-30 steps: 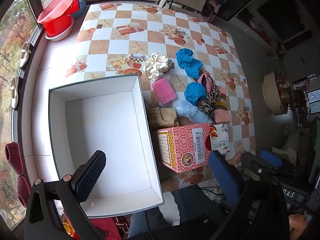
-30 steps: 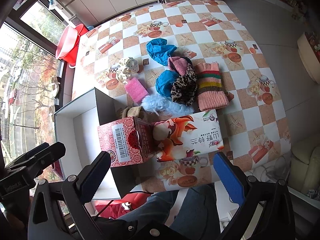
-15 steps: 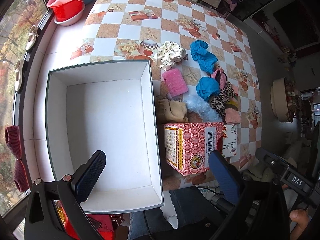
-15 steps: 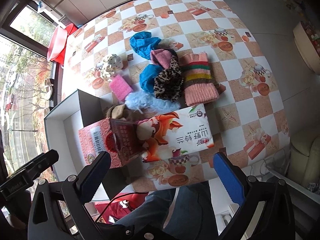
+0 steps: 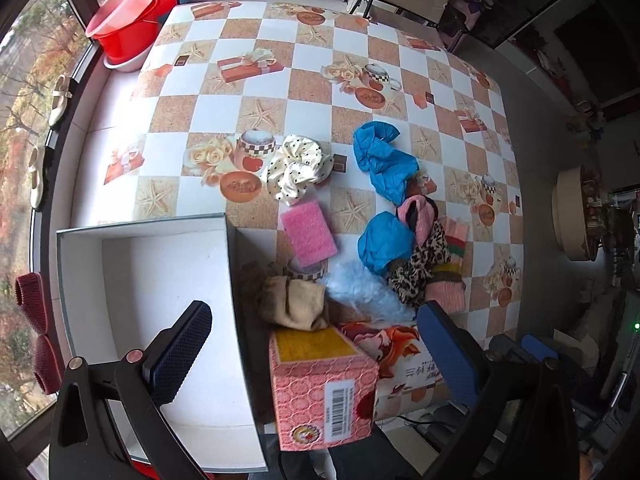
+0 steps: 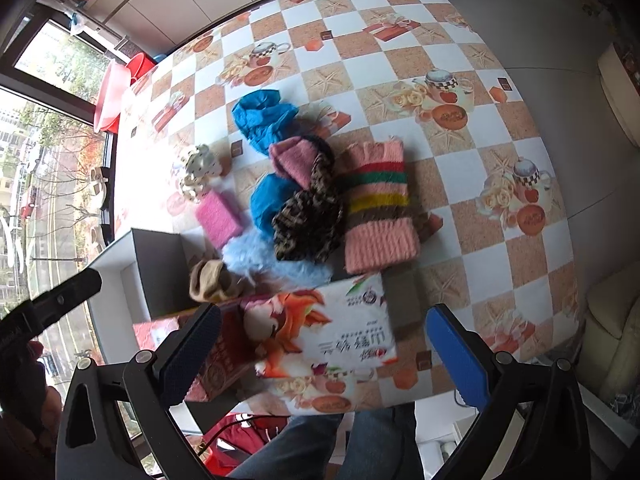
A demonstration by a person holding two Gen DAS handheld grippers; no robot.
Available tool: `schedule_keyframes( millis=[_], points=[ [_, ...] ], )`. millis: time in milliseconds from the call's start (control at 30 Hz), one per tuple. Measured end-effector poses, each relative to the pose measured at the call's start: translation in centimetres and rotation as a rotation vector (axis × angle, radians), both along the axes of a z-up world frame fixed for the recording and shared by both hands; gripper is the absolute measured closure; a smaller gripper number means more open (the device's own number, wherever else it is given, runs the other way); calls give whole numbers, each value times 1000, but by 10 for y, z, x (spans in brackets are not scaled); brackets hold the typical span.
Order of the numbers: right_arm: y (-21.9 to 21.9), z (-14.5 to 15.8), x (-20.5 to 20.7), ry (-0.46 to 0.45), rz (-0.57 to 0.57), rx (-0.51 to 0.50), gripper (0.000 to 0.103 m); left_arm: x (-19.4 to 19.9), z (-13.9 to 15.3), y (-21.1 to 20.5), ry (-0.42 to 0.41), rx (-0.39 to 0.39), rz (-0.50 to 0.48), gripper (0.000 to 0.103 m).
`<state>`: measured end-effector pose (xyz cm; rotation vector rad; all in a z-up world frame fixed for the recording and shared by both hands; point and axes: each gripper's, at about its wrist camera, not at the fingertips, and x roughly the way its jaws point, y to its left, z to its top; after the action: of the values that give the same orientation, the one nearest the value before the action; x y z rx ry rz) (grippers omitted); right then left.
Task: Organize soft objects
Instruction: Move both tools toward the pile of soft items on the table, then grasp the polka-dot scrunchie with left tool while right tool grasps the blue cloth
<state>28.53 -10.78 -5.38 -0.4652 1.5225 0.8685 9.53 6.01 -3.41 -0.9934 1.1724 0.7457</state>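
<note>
Both claws, left claw (image 5: 316,344) & right claw (image 6: 334,354), spread wide, holding nothing. Soft pile (image 6: 316,200) mid-worktop (image 5: 312,84), just right of white box (image 5: 160,280) — prob. destination, kept close. Tissue box (image 5: 324,392) near edge.

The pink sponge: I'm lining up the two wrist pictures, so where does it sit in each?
Left wrist: the pink sponge lies just above centre, right of the white box's far corner.
Right wrist: the pink sponge lies left of centre, beyond the box's dark corner.
Shared landmark: the polka-dot scrunchie, just beyond it in both.
</note>
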Motion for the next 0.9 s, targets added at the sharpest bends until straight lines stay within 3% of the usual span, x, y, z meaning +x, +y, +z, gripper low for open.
schedule_keyframes(
  millis=[367, 700, 900],
  points=[
    [12, -42, 58, 7, -10, -67, 0, 55, -39, 18, 119, -20, 21, 0],
    [29, -74, 83, 1, 16, -124, 0, 67, -73, 51, 195, -2, 93, 0],
    [68, -80, 81, -20, 92, -94, 0, 71, -96, 74, 217, 14, 120, 0]
  ],
)
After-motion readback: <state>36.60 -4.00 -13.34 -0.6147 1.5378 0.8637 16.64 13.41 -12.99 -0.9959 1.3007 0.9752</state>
